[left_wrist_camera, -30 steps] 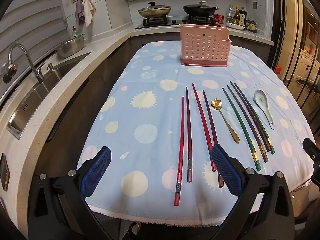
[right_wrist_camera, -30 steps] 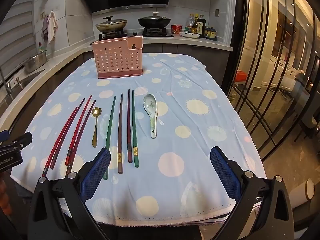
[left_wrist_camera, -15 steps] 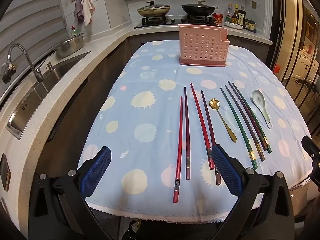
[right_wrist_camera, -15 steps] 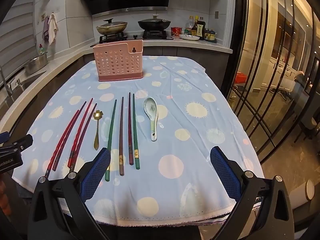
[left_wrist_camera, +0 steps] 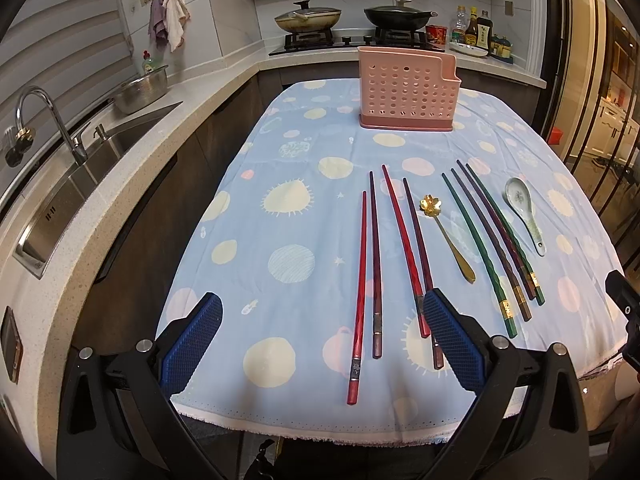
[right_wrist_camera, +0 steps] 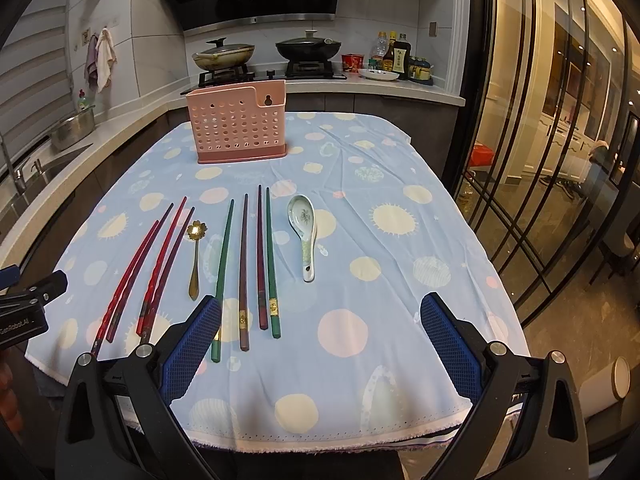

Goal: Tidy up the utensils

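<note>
Kitchen worktop [left_wrist_camera: 280, 240] under a spotted blue cloth carries chopsticks [left_wrist_camera: 404, 248], a gold spoon [left_wrist_camera: 448, 236] and a ceramic spoon [right_wrist_camera: 305, 236] lying before the pink holder [left_wrist_camera: 406, 92]. Left tool [left_wrist_camera: 322, 344] and right tool [right_wrist_camera: 320, 346] hover spread wide, empty. Only the left view shows the sink [left_wrist_camera: 76, 196]; only the right view shows the glass partition [right_wrist_camera: 552, 140].

Left wrist view: right finger pad [left_wrist_camera: 454, 340] of the left gripper covers the near end of one dark chopstick [left_wrist_camera: 420, 248]. Pink utensil holder [left_wrist_camera: 406, 88]: interior not visible, compartments cannot be told. Bottle labels [left_wrist_camera: 478, 32] too small to read.

Right wrist view: left finger pad [right_wrist_camera: 192, 344] of the right gripper covers part of the green chopstick [right_wrist_camera: 222, 256]. Left gripper [right_wrist_camera: 24, 308] cut off by the left edge. Sink faucet [right_wrist_camera: 12, 168] cut off likewise.
</note>
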The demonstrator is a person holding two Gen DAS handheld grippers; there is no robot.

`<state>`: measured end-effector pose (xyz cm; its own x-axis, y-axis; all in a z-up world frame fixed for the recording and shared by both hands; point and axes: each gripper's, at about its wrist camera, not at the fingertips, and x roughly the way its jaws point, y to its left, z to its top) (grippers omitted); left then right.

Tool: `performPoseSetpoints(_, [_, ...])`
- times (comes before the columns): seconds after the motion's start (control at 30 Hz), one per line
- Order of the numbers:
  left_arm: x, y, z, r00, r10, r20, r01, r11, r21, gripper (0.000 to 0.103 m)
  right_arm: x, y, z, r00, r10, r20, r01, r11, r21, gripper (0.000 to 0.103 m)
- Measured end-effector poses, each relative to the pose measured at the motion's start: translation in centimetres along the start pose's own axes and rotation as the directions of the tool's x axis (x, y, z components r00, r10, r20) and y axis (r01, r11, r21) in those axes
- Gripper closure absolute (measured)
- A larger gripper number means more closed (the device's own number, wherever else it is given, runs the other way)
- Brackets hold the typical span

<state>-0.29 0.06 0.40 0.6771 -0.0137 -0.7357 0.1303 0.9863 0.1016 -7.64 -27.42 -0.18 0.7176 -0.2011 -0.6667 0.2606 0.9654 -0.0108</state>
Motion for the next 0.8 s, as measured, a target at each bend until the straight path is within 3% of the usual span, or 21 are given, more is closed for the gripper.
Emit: performPoseSetpoints(0.8, [0.21, -0.05, -0.14, 1.000, 0.006, 0.002, -0.006, 1.000, 0.004, 0.007, -0.12, 0.02, 0.02, 1.000, 0.003, 0.000, -0.003, 1.000, 0.002, 0.007])
